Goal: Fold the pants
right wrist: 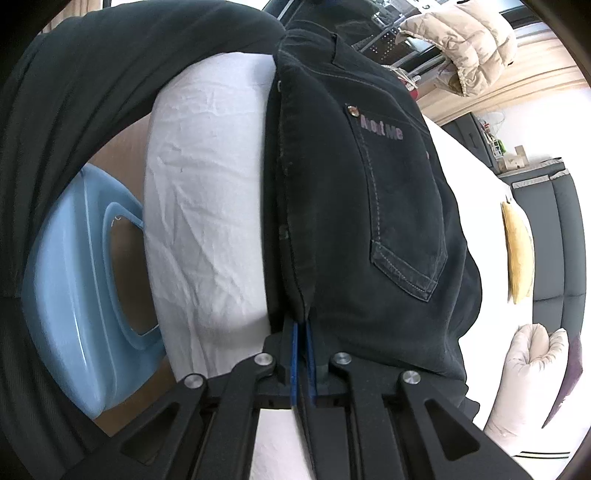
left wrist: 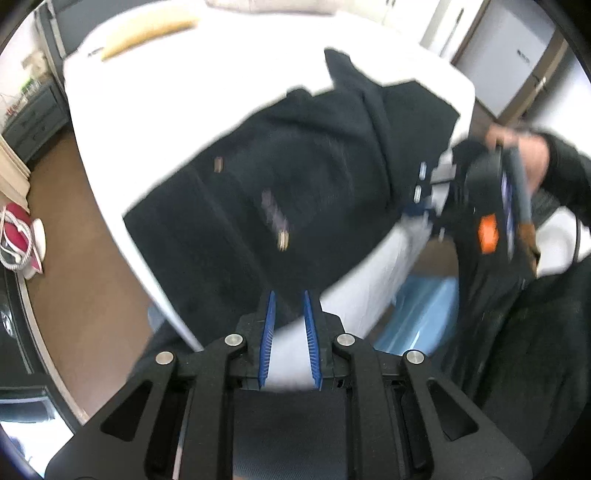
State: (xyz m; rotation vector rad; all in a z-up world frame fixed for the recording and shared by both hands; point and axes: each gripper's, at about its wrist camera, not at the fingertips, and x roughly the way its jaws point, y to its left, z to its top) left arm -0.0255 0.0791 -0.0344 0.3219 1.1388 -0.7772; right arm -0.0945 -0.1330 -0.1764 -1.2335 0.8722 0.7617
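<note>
Black jeans (left wrist: pixel 295 166) lie across the near corner of a white bed (left wrist: pixel 184 92), blurred by motion. My left gripper (left wrist: pixel 289 295) hovers at their near edge with its blue pads apart; white sheet shows between them and nothing is pinched. In the right wrist view the jeans (right wrist: pixel 369 221) show a back pocket with lettering. My right gripper (right wrist: pixel 301 325) is shut on their side seam, with the fabric running down between the pads. In the left wrist view the right gripper (left wrist: pixel 424 199), held by a hand (left wrist: pixel 517 155), is at the jeans' right edge.
A light blue plastic basin (right wrist: pixel 74 277) stands on the brown floor beside the bed (right wrist: pixel 207 184). A yellow pillow (left wrist: pixel 147 33) and a pale cushion (right wrist: pixel 532 369) lie at the far side. The person's dark clothing (right wrist: pixel 74 92) fills the left. A red item (left wrist: pixel 18 236) lies on the floor.
</note>
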